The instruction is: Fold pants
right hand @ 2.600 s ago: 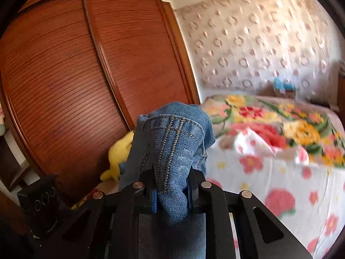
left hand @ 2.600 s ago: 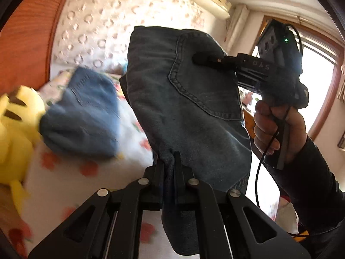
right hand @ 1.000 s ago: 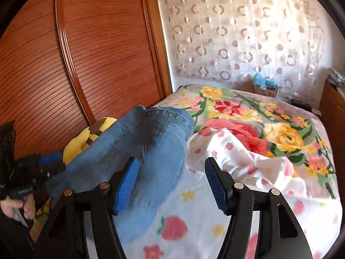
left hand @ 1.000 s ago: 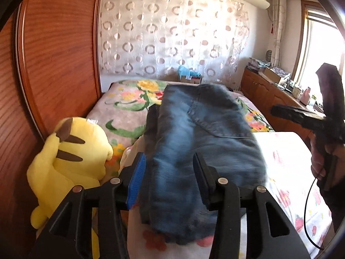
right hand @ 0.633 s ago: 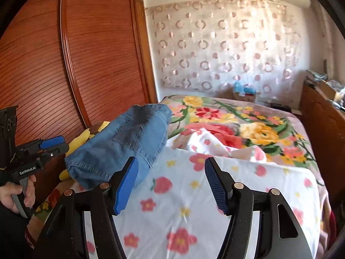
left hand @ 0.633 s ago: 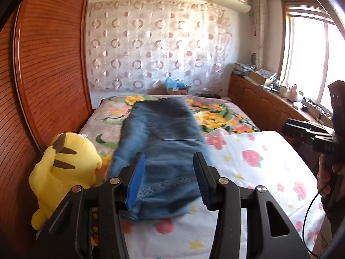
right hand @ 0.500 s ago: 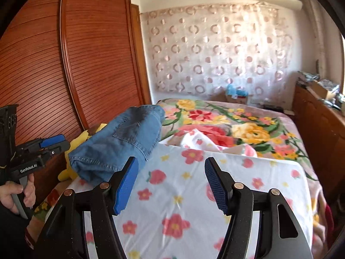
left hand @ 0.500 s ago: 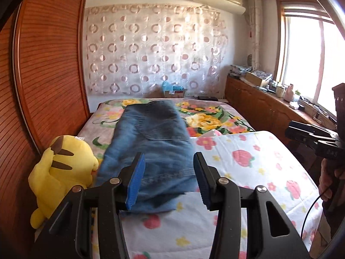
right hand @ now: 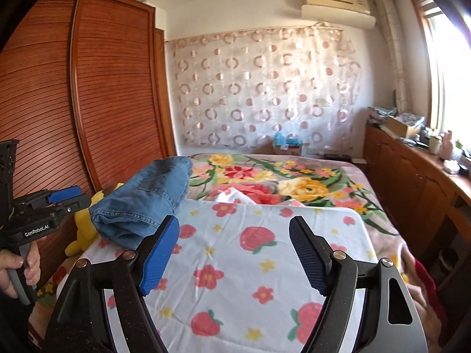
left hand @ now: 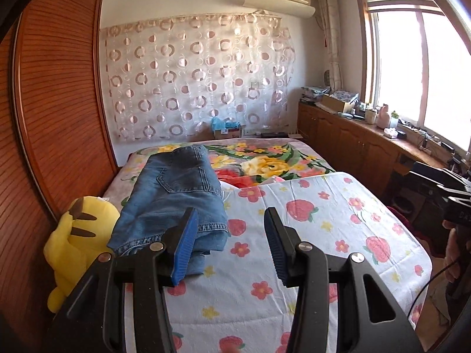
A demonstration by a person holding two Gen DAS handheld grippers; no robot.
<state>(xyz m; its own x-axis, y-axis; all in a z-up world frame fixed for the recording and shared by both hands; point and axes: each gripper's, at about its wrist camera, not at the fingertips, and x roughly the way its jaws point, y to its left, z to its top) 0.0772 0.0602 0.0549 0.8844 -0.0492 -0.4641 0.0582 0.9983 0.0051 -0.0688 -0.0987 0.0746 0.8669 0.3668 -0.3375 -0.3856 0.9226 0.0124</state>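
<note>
Risk, bundle sliding: the folded pants (left hand: 173, 197) are judged to lie close to the bed's edge on the plush-toy side; a slip toward the yellow plush toy (left hand: 76, 244) could be caused by the soft, uneven bedding beneath.
Risk, fold opening: the loose hem end nearest the claws could spring open, since nothing is seen pressing on it.
Risk, snagging: the bundle could be dragged out of shape if a blue pad caught the hem on a pass.
Left gripper (left hand: 228, 244): jaws are held apart, with nothing between them.
Right gripper (right hand: 234, 254): jaws have just been opening and stand wide apart, with only the flowered sheet (right hand: 265, 235) seen through the gap.
Pants relative to left claw: ahead and slightly to the left, the near hem partly hidden behind the blue pad; contact cannot be told.
Pants relative to right claw: ahead and well to the left, apart from the pads.
Task state: the fold is judged complete, the bundle resting on the bed.
</note>
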